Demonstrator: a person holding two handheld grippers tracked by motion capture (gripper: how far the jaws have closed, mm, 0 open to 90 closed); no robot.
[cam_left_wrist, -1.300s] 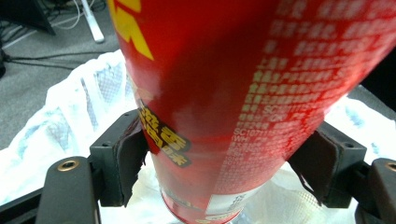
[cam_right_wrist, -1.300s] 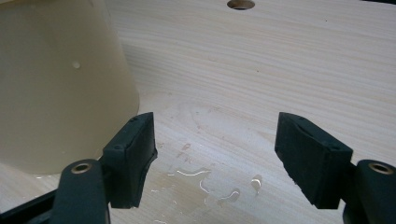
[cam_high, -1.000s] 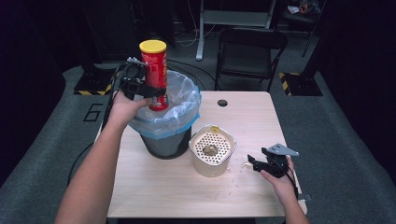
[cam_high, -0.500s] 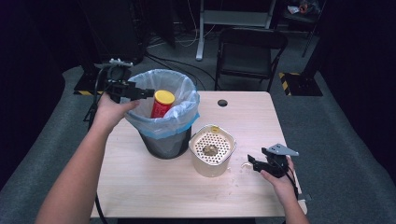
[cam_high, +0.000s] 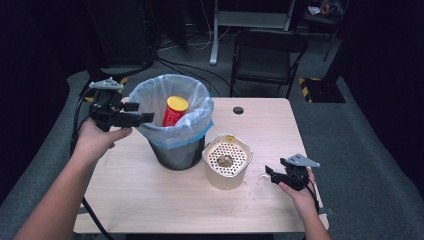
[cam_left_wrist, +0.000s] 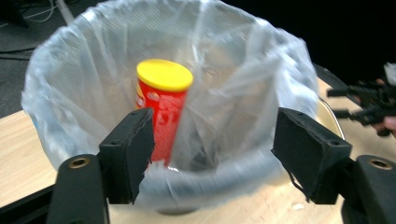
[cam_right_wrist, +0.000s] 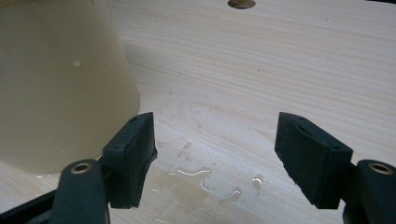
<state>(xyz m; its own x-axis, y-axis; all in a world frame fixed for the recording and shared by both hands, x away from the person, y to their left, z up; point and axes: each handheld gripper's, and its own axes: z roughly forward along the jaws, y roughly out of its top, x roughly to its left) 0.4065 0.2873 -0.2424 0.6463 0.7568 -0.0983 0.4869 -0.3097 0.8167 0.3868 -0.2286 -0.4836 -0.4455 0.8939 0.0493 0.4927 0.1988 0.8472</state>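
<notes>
A red can with a yellow lid (cam_high: 174, 111) stands tilted inside the black bin with a pale plastic liner (cam_high: 145, 131). My left gripper (cam_high: 140, 112) hovers just left of the bin's rim, open and holding nothing. In the left gripper view the can (cam_left_wrist: 163, 107) shows past the open jaws of the left gripper (cam_left_wrist: 212, 154), inside the liner (cam_left_wrist: 261, 70). My right gripper (cam_high: 270, 176) rests low at the table's right front, open, beside the cream container (cam_high: 220, 180). In the right gripper view, bare wet wood lies between the jaws of the right gripper (cam_right_wrist: 215, 149).
The cream container (cam_right_wrist: 60, 84) has a perforated insert with a brownish lump (cam_high: 224, 160) on it. Water drops (cam_right_wrist: 201, 179) lie on the wooden table (cam_high: 150, 195). A cable hole (cam_high: 238, 110) is at the back. A folding chair (cam_high: 270, 55) stands behind the table.
The left gripper let go of the red can, which dropped into the bin. The left hand then drew back to the left of the bin. The right hand kept still.
</notes>
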